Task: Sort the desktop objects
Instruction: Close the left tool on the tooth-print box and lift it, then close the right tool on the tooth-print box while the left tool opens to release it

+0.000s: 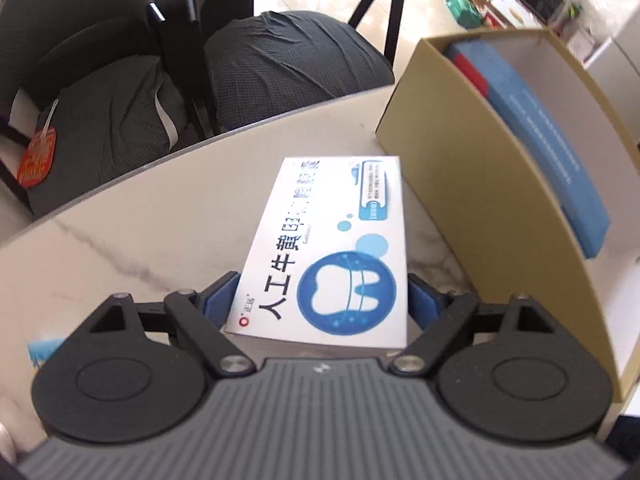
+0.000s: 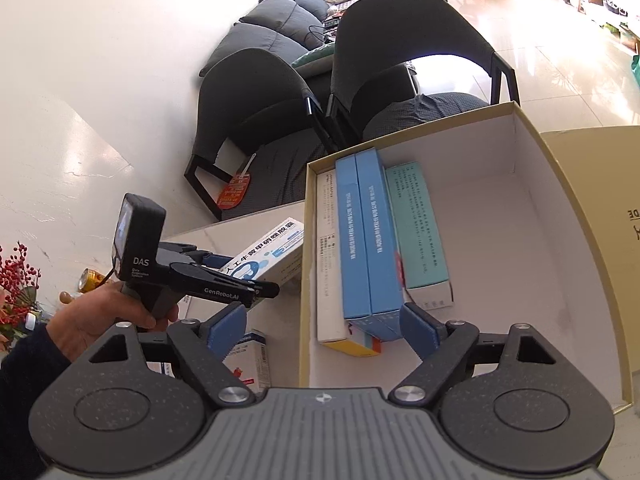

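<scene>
Between my left gripper's (image 1: 322, 300) blue pads sits the near end of the white medicine carton (image 1: 324, 248), each pad against a long edge; I judge it gripped, though the contact itself is hard to confirm. From the right wrist view the carton (image 2: 268, 256) looks lifted off the marble-look tabletop (image 1: 132, 248), just beside the outer wall of the tan cardboard box (image 1: 492, 208). My right gripper (image 2: 322, 328) hangs open over that box's (image 2: 560, 216) near end, jaws wide and pressing nothing; the standing blue carton (image 2: 368, 240) lies between them only by line of sight. Thin glossy paperboard like this should be light and stiff along its length but easy to crush across the broad faces, and slick under the pads, so I would hold it by the narrow long edges, with modest squeeze. Inside the box, a white carton (image 2: 326, 264), the blue one and a pale teal one (image 2: 420, 232) stand on edge, leaving bare white floor to their right. A small red-and-white carton (image 2: 252, 360) lies on the table near me.
</scene>
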A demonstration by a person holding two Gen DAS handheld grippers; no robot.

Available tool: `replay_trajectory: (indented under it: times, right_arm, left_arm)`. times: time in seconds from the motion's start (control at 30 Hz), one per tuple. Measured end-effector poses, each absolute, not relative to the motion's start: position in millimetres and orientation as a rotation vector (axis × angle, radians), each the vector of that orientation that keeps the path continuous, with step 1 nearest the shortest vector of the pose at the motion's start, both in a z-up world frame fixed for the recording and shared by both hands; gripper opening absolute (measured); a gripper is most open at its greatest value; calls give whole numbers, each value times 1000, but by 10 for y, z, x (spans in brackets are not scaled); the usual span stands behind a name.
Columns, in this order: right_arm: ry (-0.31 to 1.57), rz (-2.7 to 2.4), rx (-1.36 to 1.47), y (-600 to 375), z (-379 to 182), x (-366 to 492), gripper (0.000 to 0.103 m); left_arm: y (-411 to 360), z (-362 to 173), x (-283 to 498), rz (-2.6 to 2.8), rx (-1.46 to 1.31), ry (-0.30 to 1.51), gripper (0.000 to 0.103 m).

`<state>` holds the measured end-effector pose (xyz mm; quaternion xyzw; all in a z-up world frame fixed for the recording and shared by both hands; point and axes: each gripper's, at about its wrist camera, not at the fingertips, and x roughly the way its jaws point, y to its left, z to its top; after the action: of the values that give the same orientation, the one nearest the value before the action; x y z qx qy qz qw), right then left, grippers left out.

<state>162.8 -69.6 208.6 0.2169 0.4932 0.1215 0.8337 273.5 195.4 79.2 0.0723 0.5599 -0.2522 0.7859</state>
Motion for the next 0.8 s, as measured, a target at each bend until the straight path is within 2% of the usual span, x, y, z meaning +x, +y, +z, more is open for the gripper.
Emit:
replay_trajectory:
  times: [0.2, 0.33, 0.8]
  right_arm:
    - [1110, 316, 738, -652, 1920, 1683, 78]
    - [1178, 357, 807, -418, 1851, 1669, 78]
    - [1406, 376, 787, 587, 1320, 1931, 78]
  left_arm:
    - [2145, 935, 2312, -454, -40, 1212, 85]
    - [2259, 909, 2149, -382, -138, 1213, 85]
    - [2482, 992, 1514, -287, -295, 1147, 84]
